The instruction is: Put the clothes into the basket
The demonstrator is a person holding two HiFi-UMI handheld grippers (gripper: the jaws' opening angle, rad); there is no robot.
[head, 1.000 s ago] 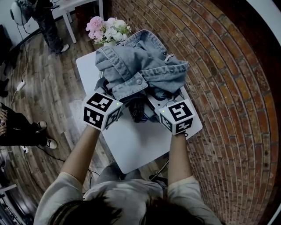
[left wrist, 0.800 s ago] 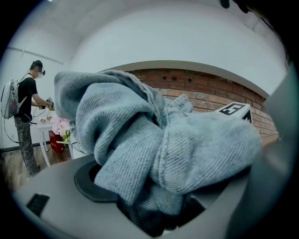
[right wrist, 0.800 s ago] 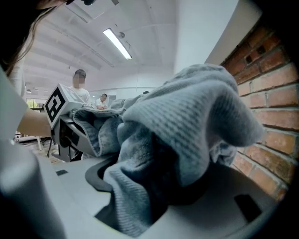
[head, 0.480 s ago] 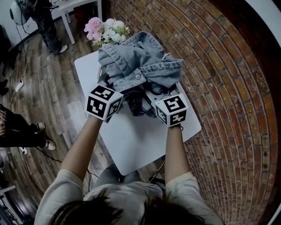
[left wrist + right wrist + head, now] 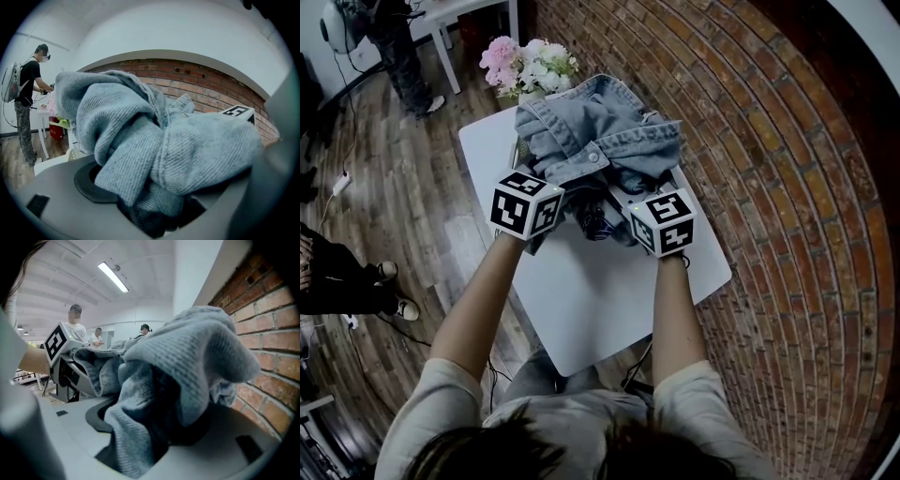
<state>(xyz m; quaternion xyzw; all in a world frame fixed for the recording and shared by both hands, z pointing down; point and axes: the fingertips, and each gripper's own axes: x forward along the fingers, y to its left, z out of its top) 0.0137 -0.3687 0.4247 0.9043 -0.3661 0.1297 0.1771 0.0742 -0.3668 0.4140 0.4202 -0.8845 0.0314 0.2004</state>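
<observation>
Standing beside a brick wall (image 5: 769, 187), the white table (image 5: 581, 309) bears a bunched denim jacket (image 5: 600, 131) at its far end. The left gripper (image 5: 534, 199) and right gripper (image 5: 654, 217), jaws partway closed, each clamp a fold of that jacket.

Clothes (image 5: 600, 131) on far end of table (image 5: 581, 305); flowers (image 5: 530, 64) behind, brick wall (image 5: 787, 187) to rt.

My head view looks steeply down on the surface (image 5: 581, 309); both gripper views face the same clothes (image 5: 600, 131) close-up.
</observation>
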